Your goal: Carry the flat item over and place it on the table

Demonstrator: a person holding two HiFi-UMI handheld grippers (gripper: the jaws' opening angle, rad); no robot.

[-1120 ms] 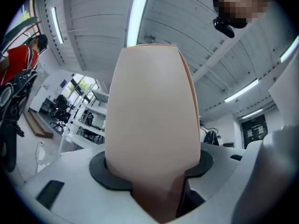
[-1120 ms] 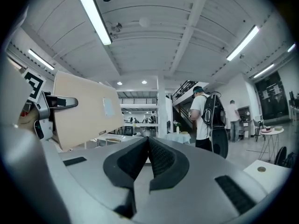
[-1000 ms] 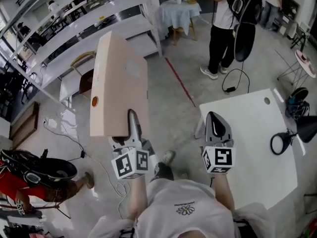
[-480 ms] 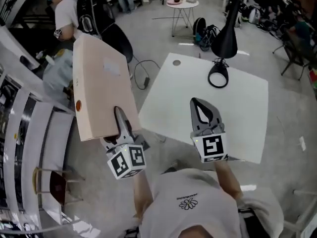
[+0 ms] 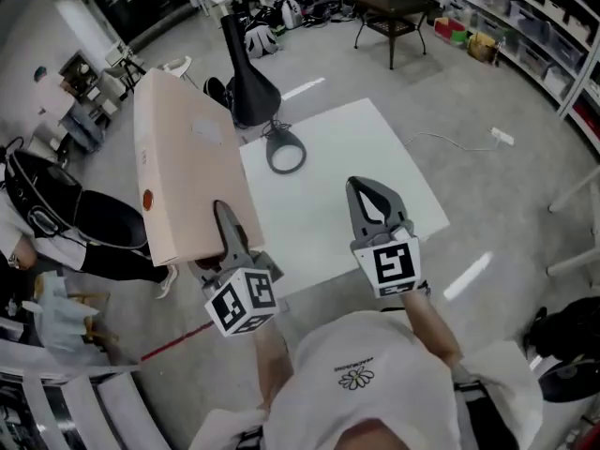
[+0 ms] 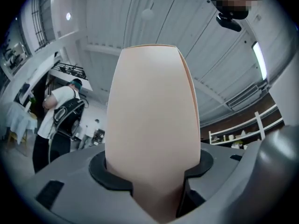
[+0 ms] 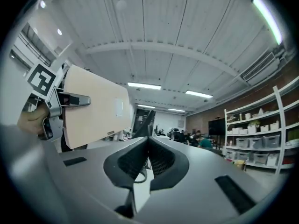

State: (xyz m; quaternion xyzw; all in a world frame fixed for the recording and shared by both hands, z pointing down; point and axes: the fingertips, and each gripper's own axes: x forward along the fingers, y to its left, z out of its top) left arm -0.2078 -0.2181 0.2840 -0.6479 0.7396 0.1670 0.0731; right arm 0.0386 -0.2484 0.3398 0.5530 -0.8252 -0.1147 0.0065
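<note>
The flat item is a thin beige cardboard box [image 5: 187, 172] with a small orange dot on its edge. It stands on edge and tilted, left of the white table [image 5: 375, 153] and over its left rim. My left gripper [image 5: 223, 221] is shut on the box's lower end. In the left gripper view the box [image 6: 152, 120] fills the middle, clamped between the two jaws. My right gripper [image 5: 367, 187] hovers over the table's near part, shut with its tips touching and nothing in them [image 7: 148, 140]. The right gripper view shows the box [image 7: 96, 108] off to the left.
A black desk lamp [image 5: 248, 82] with a ring base [image 5: 286, 153] stands at the table's far left corner. A person with a black backpack [image 5: 52, 218] stands at the left. Storage shelves [image 5: 534, 26] line the right. A dark table [image 5: 394, 3] and bags [image 5: 272, 12] are behind.
The whole view has swung round: the white table, earlier off to the right, now lies straight ahead under the right gripper. Both grippers keep their pose, and the box stays clamped.
</note>
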